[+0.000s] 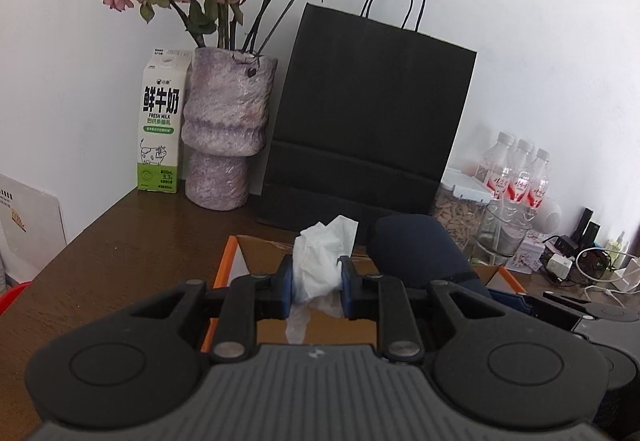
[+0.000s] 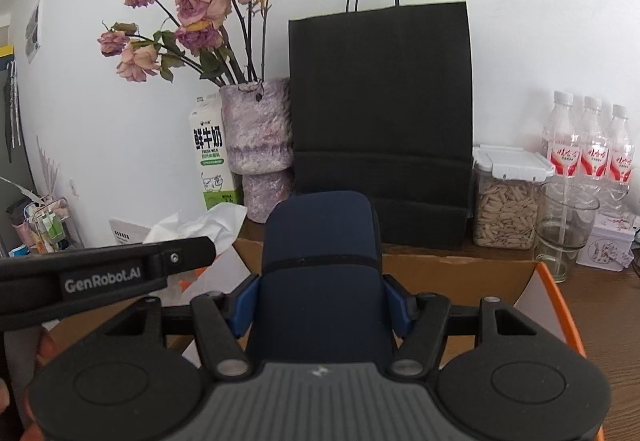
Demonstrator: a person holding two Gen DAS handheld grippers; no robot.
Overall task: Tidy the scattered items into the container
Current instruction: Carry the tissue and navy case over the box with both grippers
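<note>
**Visitor:** What are the two tools doing right now?

**Onlooker:** Start with the left gripper [image 1: 316, 283]. Its blue pads are pinched on a crumpled white tissue [image 1: 324, 261], which bulges above the jaws and trails a thin tail below them. The right gripper [image 2: 320, 303] is clamped on a dark navy case [image 2: 320, 241], a rounded thing like a glasses case, standing up between wide-set pads.

**Visitor:** And where is the container?

**Onlooker:** Directly beneath both of them. It is an open cardboard box [image 2: 460, 269] with orange edging, sitting on a brown wooden table [image 1: 120, 241]. From where I stand, the tissue and the case both hang over the box opening, side by side, with the tissue on the left.

**Visitor:** What lies beyond that?

**Onlooker:** Against the white wall stand a black paper bag [image 1: 372, 113], a mottled purple vase [image 1: 224, 133] of dried roses, and a milk carton [image 1: 160, 129]. Off to the right are a jar of seeds, a glass and some water bottles.

**Visitor:** So which step is this?

**Onlooker:** I'd judge it the carry-and-drop step: both items are held above the box, not yet released. The next move probably calls for lowering a little and opening each pair of jaws so the items fall inside. The tissue may cling to a pad.
</note>
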